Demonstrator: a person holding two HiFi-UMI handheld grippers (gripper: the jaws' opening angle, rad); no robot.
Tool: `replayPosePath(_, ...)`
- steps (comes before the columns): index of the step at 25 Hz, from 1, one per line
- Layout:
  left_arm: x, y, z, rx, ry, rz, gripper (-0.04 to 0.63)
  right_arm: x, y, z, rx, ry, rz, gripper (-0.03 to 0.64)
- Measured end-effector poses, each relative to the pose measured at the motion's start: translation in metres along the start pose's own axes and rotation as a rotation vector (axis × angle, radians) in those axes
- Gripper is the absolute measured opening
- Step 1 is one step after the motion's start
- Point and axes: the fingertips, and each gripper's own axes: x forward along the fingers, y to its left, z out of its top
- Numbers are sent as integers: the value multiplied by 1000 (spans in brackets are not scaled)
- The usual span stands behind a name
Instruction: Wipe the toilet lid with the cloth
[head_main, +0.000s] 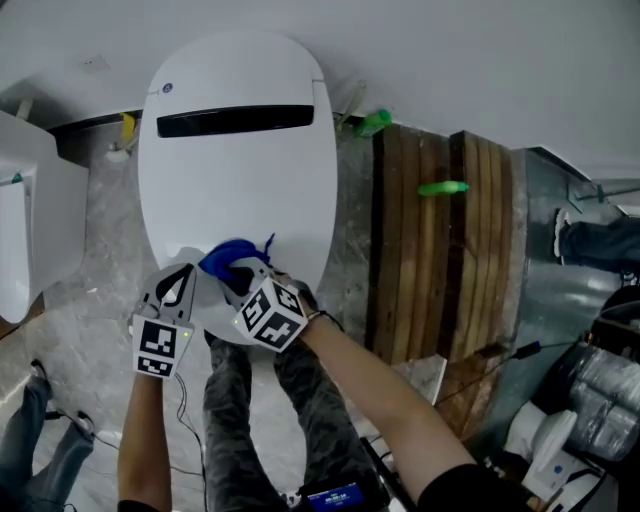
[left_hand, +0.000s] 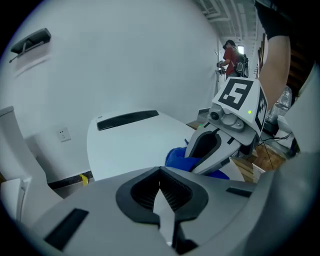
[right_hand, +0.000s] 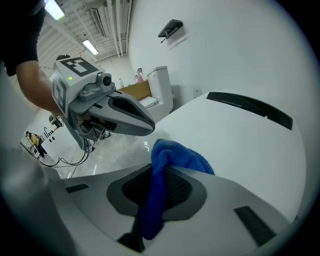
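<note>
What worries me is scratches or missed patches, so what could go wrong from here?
1. The cloth is bunched in the right gripper's shut jaws, so little of it may meet the lid. The hard jaw tips could scrape it instead.
2. The left gripper, shut and empty, sits close beside the right one. A sideways stroke could knock them together.

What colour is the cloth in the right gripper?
Blue cloth, clearest in the right gripper view.
</note>
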Motion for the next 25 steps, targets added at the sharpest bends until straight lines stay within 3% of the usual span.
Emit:
replayPosePath(9,13,-5,14,17,-1,-28,11,-36,-69,-14,114,-51,-88,58)
replayPosePath(17,21,9,21,20,2,-34,11,-41,-160,22,219,-106,-202,58)
replayPosePath(25,28,30,33,8,36,-24,11,-19,-181,69,230,-75,-221,58)
